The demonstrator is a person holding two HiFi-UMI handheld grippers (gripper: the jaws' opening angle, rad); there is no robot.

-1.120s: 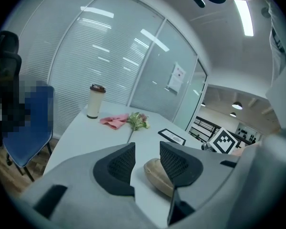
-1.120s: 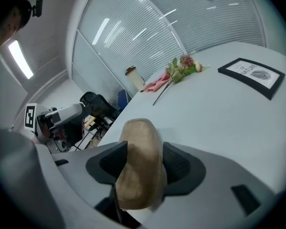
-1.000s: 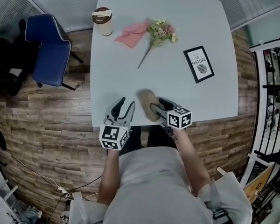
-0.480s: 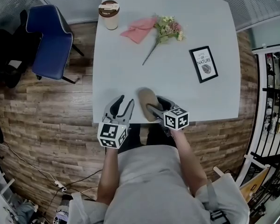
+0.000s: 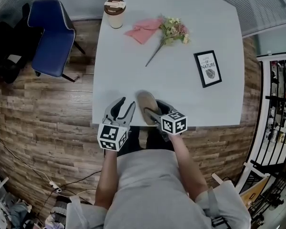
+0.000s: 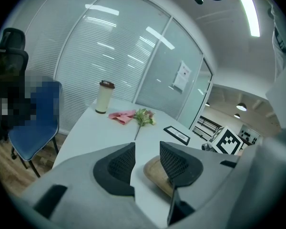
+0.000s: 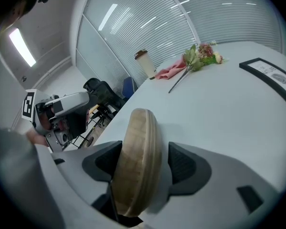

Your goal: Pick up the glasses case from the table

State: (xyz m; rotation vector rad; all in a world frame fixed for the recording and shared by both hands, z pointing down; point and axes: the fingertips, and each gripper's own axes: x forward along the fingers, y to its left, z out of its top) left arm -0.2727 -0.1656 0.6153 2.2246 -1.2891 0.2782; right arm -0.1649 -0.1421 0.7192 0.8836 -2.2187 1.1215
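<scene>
The tan, oval glasses case (image 5: 146,105) lies near the front edge of the white table (image 5: 181,104). My right gripper (image 5: 155,109) straddles it. In the right gripper view the case (image 7: 138,161) stands on edge between the jaws. These jaws have just been opening; a gap shows on the right side of the case, so nothing clamps it. My left gripper (image 5: 122,108) hovers at the table's front edge, just left of the case, open and empty. In the left gripper view the case (image 6: 157,173) shows beyond the right pad.
At the far side of the table stand a lidded paper cup (image 5: 115,12), a pink cloth (image 5: 145,30) and a small flower bunch (image 5: 171,31). A framed print (image 5: 207,68) lies at the right. A blue chair (image 5: 50,37) stands left of the table.
My right gripper has shifted a little to the left along the table's front edge, with the case still between its jaws. The left gripper has stayed where it was.
</scene>
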